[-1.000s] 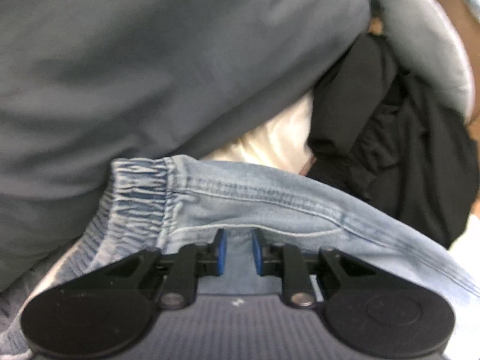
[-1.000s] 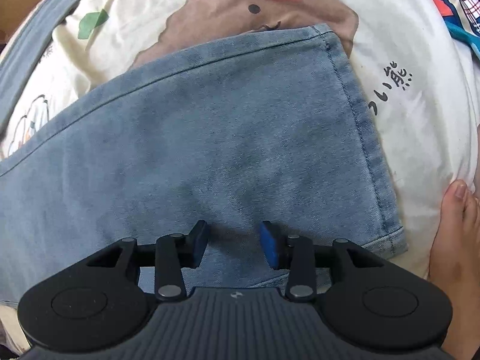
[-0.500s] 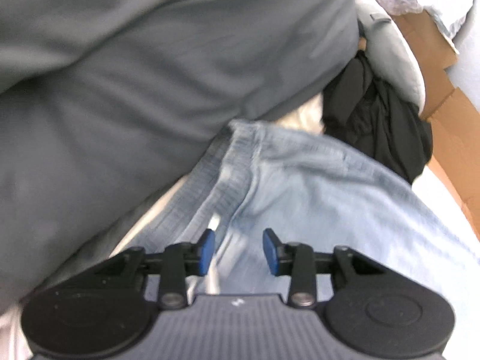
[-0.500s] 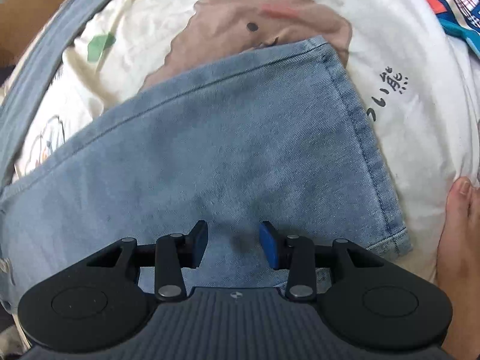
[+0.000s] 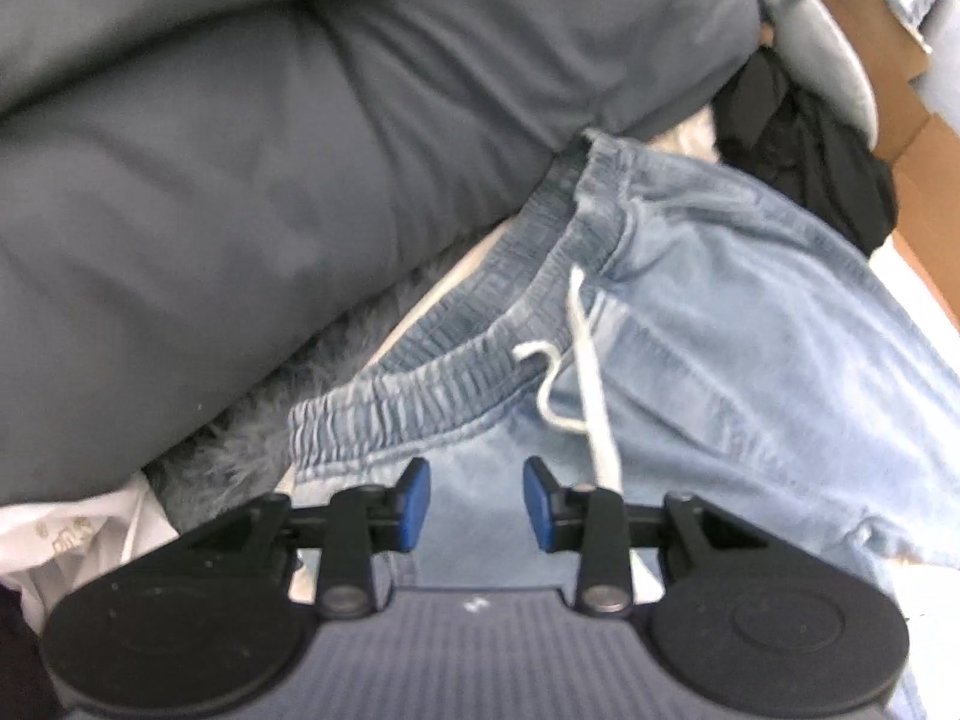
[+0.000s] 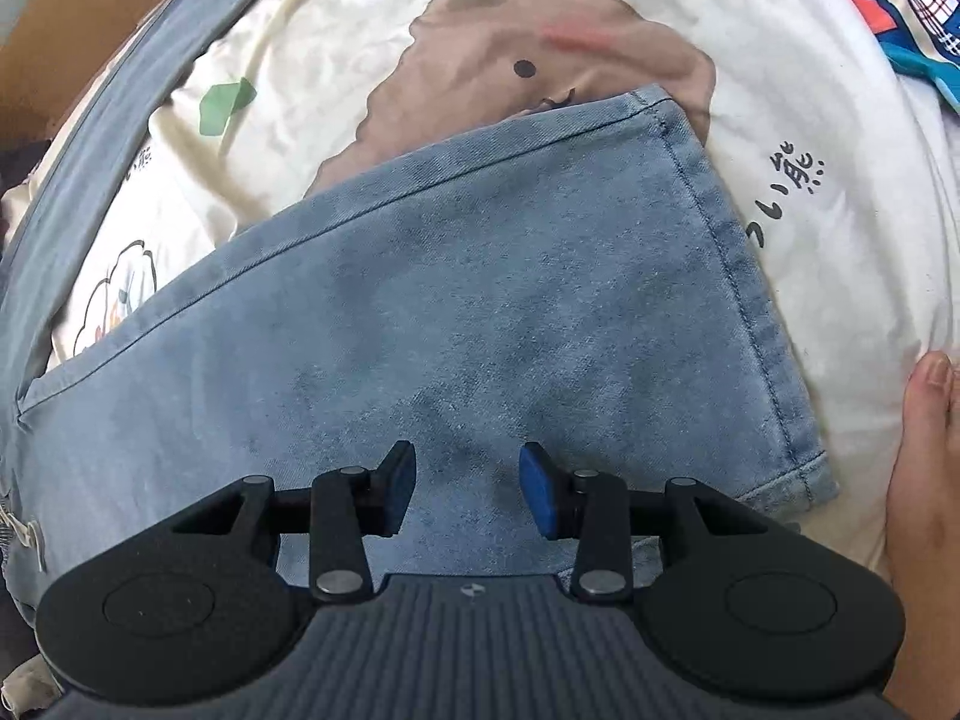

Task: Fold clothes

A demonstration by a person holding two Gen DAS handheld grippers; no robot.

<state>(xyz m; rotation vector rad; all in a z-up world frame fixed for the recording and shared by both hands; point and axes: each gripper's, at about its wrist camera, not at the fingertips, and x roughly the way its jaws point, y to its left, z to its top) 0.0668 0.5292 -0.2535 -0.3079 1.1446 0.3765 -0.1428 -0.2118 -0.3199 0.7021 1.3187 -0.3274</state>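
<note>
1. Denim jeans (image 5: 750,360) lie spread on the cream printed bedsheet (image 6: 840,90), waist end under the left gripper (image 5: 477,501), leg end under the right gripper (image 6: 467,495). Likely laid flat so both ends can be picked up for a fold.
2. Left gripper: jaws parted wide, nothing between the blue pads, poised over the denim just below the elastic waistband (image 5: 420,390) at 12 o'clock. Probably lining up a waist grab.
3. Right gripper: jaws wide too, empty, over the mid leg panel; hem (image 6: 756,312) runs from 1 down to 3 o'clock. Contact with the cloth: cannot tell.
4. Look: light-wash blue, gathered elastic waist, white drawstring (image 5: 585,360) trailing loose at 1 o'clock of the left gripper, stitched hem, slightly frayed bottom corner. Legs look stacked, fairly smooth.
5. Grey duvet (image 5: 270,150) bulks at 10–12 o'clock, crowding the waistband; black garment (image 5: 810,144) at 1 o'clock.
6. Bare foot (image 6: 924,480) at 3 o'clock of the right gripper, beside the hem.
</note>
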